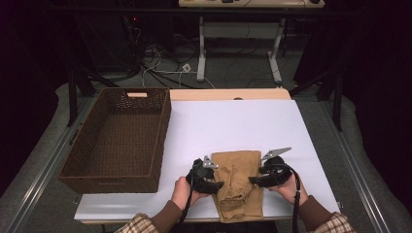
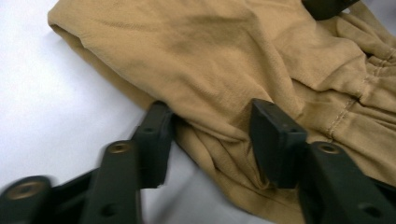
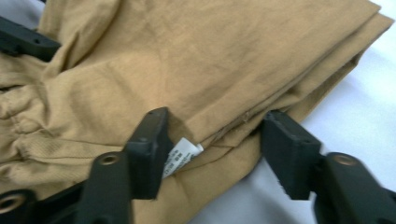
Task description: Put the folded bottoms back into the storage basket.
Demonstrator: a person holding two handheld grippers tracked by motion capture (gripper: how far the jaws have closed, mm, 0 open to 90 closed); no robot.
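Folded tan trousers (image 1: 237, 187) lie at the near edge of the white tabletop (image 1: 233, 121), waistband toward me. My left gripper (image 1: 219, 183) comes in from their left side. In the left gripper view its jaws (image 2: 215, 135) stand half closed, both pads touching the cloth (image 2: 210, 56), which bunches between them. My right gripper (image 1: 252, 180) comes in from the right side. In the right gripper view its jaws (image 3: 215, 140) straddle the folded edge (image 3: 210, 60), one pad beside a white label (image 3: 183, 156). A hand holds each gripper.
A dark brown woven basket (image 1: 164, 131) stands empty at the left of the table, its long side against the white surface. Beyond the table lie cables on the floor and a white desk frame (image 1: 201, 53).
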